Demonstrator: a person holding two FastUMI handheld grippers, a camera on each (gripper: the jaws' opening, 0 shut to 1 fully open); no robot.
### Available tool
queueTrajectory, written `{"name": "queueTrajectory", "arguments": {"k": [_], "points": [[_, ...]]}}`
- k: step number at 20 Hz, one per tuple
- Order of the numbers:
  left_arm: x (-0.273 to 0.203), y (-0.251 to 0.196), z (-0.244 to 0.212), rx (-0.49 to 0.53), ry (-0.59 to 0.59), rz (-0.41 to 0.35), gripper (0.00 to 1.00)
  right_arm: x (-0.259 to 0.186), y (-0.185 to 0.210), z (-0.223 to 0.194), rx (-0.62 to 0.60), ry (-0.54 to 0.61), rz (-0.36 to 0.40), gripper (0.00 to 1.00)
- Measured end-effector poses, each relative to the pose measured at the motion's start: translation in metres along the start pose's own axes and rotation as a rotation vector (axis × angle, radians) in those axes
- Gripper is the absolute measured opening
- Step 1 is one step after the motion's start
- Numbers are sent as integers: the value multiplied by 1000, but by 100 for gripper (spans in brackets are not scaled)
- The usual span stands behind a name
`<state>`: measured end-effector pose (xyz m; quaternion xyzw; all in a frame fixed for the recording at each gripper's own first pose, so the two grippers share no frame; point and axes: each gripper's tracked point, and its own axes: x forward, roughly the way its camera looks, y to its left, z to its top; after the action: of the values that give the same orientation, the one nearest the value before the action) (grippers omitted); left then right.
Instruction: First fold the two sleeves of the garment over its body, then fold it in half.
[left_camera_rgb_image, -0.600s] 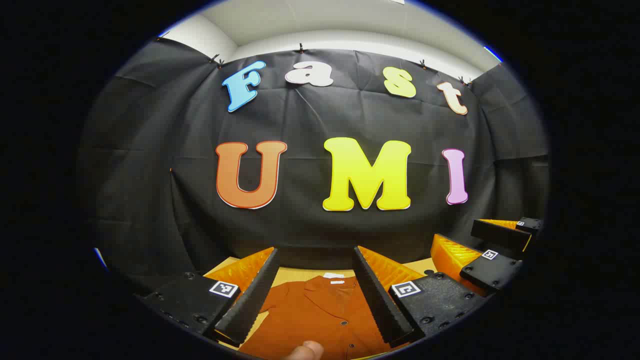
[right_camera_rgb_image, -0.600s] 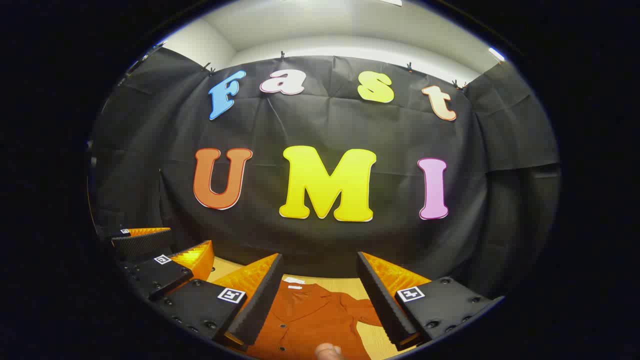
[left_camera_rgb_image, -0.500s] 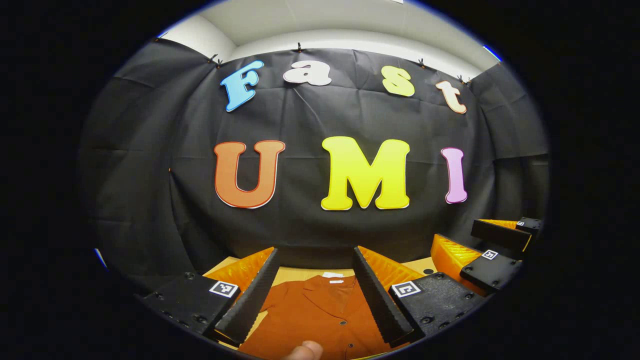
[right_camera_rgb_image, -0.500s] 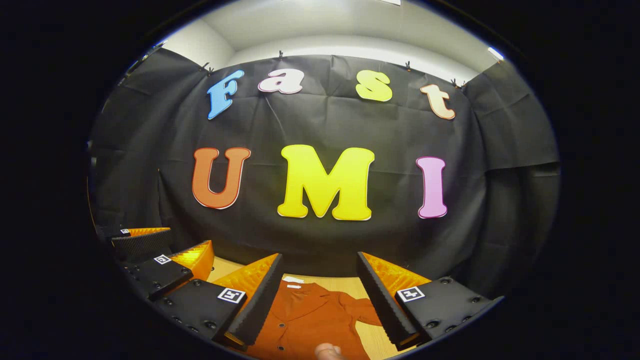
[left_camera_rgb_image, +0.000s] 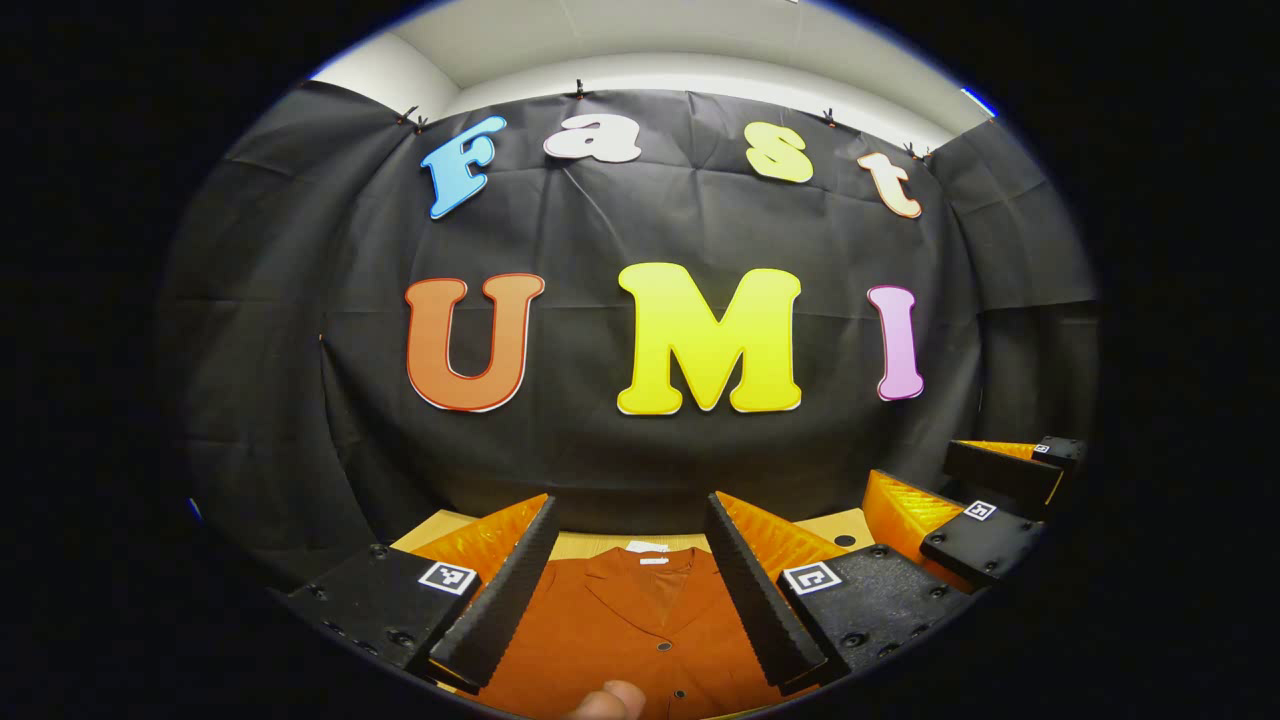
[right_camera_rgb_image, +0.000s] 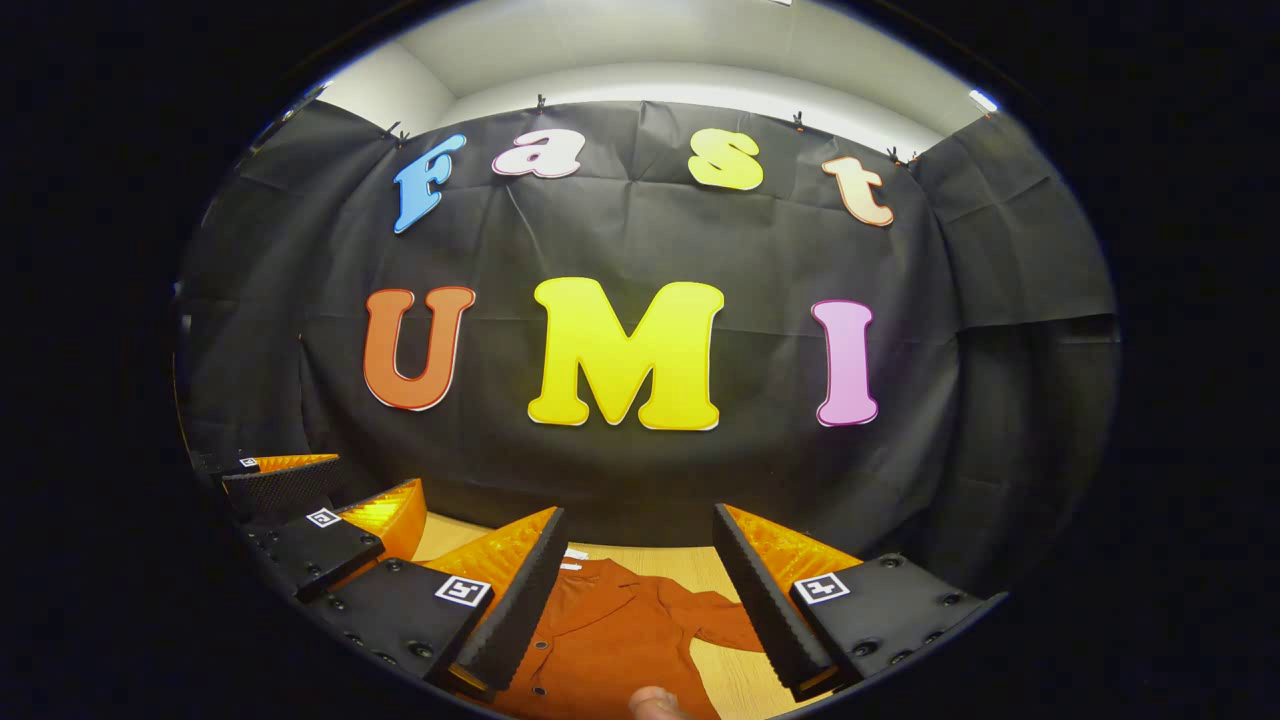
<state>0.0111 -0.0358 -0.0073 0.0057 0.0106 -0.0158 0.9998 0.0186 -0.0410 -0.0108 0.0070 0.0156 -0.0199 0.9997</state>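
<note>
A rust-orange button-front shirt (left_camera_rgb_image: 640, 630) lies flat on a light wooden tabletop (left_camera_rgb_image: 845, 525), collar toward the black cloth wall, with small dark buttons down its front and a white label at the neck. In the right gripper view one sleeve (right_camera_rgb_image: 715, 620) spreads out sideways, unfolded. The left gripper (left_camera_rgb_image: 625, 590) and right gripper (right_camera_rgb_image: 635, 600) both hover above the shirt, fingers spread wide apart, holding nothing.
</note>
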Motion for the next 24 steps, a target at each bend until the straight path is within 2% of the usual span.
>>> {"name": "queueTrajectory", "arguments": {"k": [15,16,19,21,24], "points": [[19,-24,-2,11,8,-26,95,28,-21,-7,31,13,3,94],[17,-30,-2,13,9,-37,95,35,-33,-13,36,27,-15,94],[10,-35,1,13,-1,-50,95,65,-101,-55,109,152,-149,96],[6,-38,1,20,-7,-51,95,88,-169,-104,134,271,-269,95],[1,-36,-3,21,1,-20,95,106,-275,-183,94,445,-452,95]]}}
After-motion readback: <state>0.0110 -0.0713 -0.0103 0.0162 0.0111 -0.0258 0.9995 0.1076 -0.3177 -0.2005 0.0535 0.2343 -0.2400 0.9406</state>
